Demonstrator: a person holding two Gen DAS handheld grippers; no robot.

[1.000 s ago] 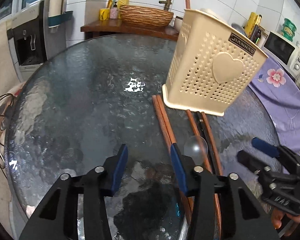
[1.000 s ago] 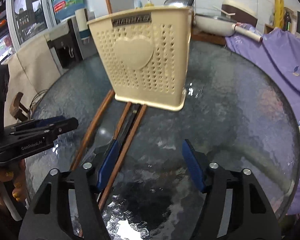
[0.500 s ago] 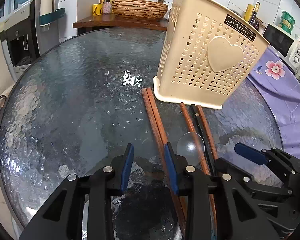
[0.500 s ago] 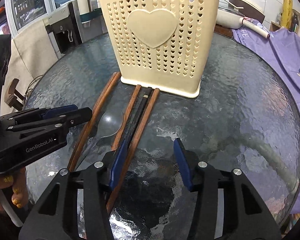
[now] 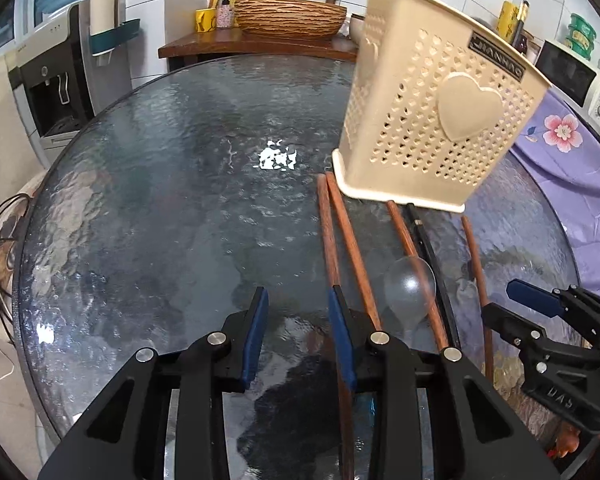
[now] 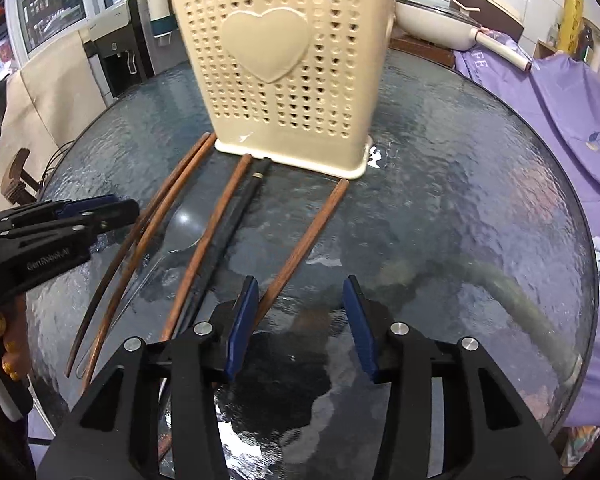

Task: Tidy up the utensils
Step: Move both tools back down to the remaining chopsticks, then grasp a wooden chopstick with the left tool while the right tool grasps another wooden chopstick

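A cream perforated utensil holder [image 5: 432,120] with a heart stands on the round glass table [image 5: 160,200]; it also shows in the right wrist view [image 6: 288,72]. In front of it lie several brown chopsticks [image 5: 332,240], a black pair [image 6: 232,232] and a clear spoon [image 5: 410,288]. One brown chopstick [image 6: 304,244] lies apart to the right. My left gripper [image 5: 298,320] is open and empty, just left of the leftmost brown pair. My right gripper [image 6: 300,312] is open and empty, its left finger beside the separate chopstick.
A purple flowered cloth [image 6: 560,100] covers the right side. A water dispenser [image 5: 60,80] stands at the left, a wooden shelf with a woven basket [image 5: 290,16] behind the table, and a white pan [image 6: 436,20] at the back right.
Both grippers have opened a little wider than half a second ago. One brown chopstick now lies apart to the right of the black pair. The views have shifted slightly.
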